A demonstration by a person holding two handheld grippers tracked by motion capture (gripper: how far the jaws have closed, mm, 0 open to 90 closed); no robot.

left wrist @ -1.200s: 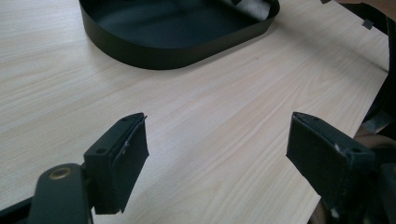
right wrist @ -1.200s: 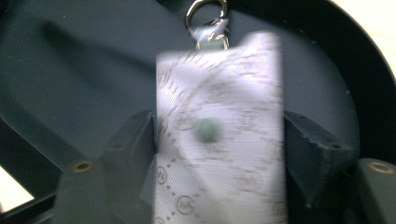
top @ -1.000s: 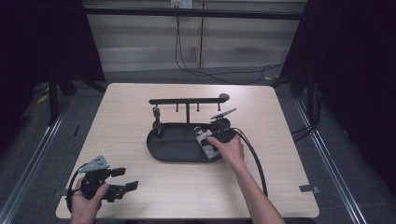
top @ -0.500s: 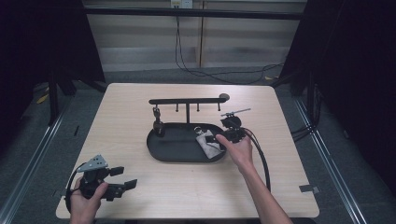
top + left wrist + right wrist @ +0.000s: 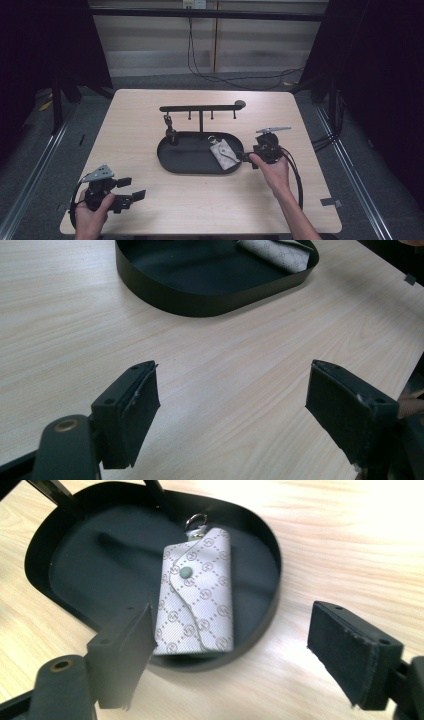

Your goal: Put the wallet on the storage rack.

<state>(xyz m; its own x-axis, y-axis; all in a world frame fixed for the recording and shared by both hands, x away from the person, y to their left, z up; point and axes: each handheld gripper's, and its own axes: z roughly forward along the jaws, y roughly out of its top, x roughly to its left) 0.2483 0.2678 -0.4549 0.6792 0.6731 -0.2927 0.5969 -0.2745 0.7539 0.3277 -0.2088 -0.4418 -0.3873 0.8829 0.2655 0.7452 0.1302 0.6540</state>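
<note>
Pouch (image 5: 197, 592) lies in tray (image 5: 150, 502), overhanging near rim. R gripper (image 5: 227, 650) jaws just opened, empty; L gripper (image 5: 232, 415) jaws wide, empty. Risk: R jaw tip snags pouch edge, drags it out.

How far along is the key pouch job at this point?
Done: the grey key pouch lies in the black tray. In hand: nothing; the right gripper, jaws just opened, sits beside the tray rim. The left gripper rests open on the table. Little looks left.

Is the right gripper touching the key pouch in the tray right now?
Apart. In the right gripper view the right gripper has its jaws spread wide, just opened, and the key pouch lies flat in the tray beyond them, neither pad pressing on it.
</note>
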